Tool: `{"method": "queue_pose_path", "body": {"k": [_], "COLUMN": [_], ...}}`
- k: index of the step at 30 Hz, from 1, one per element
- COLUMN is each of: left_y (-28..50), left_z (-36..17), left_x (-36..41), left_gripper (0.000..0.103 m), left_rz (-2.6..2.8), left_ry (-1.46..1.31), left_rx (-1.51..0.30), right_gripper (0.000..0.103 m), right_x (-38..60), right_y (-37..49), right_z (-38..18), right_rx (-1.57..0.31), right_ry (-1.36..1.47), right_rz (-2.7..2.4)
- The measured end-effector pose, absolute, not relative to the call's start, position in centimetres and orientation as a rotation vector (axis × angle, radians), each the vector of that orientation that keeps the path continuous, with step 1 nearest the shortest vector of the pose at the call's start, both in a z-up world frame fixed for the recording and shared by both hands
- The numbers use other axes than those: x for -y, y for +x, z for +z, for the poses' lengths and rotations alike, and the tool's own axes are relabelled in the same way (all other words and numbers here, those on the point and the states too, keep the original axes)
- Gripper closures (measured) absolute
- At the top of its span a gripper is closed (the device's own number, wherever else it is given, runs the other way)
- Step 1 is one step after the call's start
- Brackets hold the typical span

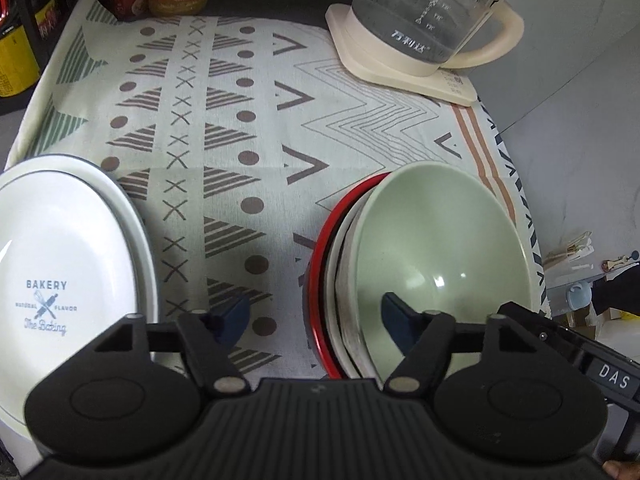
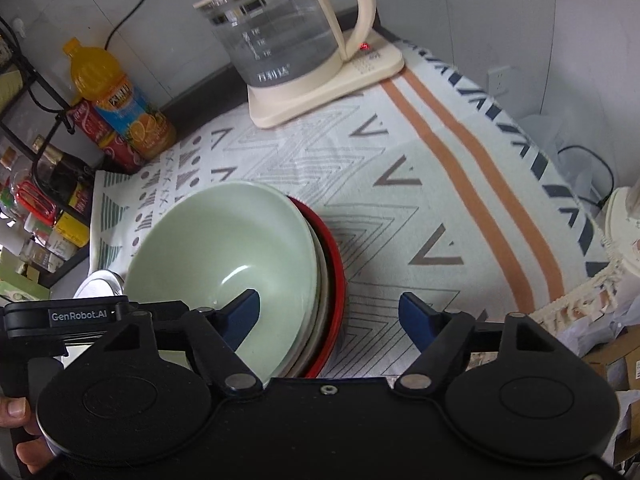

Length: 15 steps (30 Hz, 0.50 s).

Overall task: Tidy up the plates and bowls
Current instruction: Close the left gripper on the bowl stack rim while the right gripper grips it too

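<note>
— Bowls and plates first: where, against the fingers?
— Green bowl (image 1: 440, 248) nested atop a stack, lower right of the left wrist frame, sitting in a white bowl (image 1: 340, 280) and a red bowl (image 1: 316, 264) beneath. White plate (image 1: 60, 260) printed "BAKERY" at lower left, stacked on another plate. Both piles resting on the patterned cloth (image 1: 240, 120).
— Left gripper (image 1: 316, 316): spread or closed?
— Spread wide, holding nothing. Left blue finger (image 1: 232, 314) over bare cloth between the two piles; right one over the green bowl's hollow. Contact with the bowl impossible to judge.
— And the right gripper (image 2: 330, 314)?
— Also wide apart, empty. Left blue finger (image 2: 242, 314) over the inside of the green bowl (image 2: 224, 256); right finger over cloth, beside the red bowl (image 2: 336, 280). So straddling the stack's near right rim.
— Anything seen from one side only?
— Printed plate face only in the left wrist view; from the right wrist merely a sliver of white rim at the left edge, behind the other gripper's body. Right wrist view alone showing the juice bottle (image 2: 120, 100) whole, a wire rack at far left, the kettle (image 2: 288, 40) handle and a red light on its base. Fingertips of a hand (image 2: 20, 432) at the lower left corner
</note>
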<state>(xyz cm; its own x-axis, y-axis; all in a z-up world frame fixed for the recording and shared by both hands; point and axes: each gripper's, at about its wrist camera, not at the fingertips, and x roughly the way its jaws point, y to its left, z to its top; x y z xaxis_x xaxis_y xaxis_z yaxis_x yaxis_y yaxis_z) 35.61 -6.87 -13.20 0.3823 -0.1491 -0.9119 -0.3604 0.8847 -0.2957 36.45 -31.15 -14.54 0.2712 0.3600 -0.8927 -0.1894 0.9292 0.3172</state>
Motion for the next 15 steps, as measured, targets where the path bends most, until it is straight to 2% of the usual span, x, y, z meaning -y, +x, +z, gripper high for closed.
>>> {"method": "queue_pose_path", "body": {"k": [7,12,15], "left_y": [35.8,36.1,36.2], "left_z": [-14.9,-15.7,-15.8], "left_x": [7.2,7.4,7.4], "left_gripper": [0.06,0.073,0.073], "left_rz": [0.134,0.102,0.104], "left_ry": [-0.515,-0.539,-0.549], "left_rx": [-1.219,-1.215,-1.211], "right_gripper": [0.058,0.064,0.07], "right_x": [31.3,31.0,30.7], "right_y": [36.8,36.9,36.9], "right_z": [-16.2,-16.8,-17.3], "right_rx": [-1.304,-1.315,-1.331], "right_ry": [0.199,0.206,0.215], "right_rz": [0.372,0.381,0.389]}}
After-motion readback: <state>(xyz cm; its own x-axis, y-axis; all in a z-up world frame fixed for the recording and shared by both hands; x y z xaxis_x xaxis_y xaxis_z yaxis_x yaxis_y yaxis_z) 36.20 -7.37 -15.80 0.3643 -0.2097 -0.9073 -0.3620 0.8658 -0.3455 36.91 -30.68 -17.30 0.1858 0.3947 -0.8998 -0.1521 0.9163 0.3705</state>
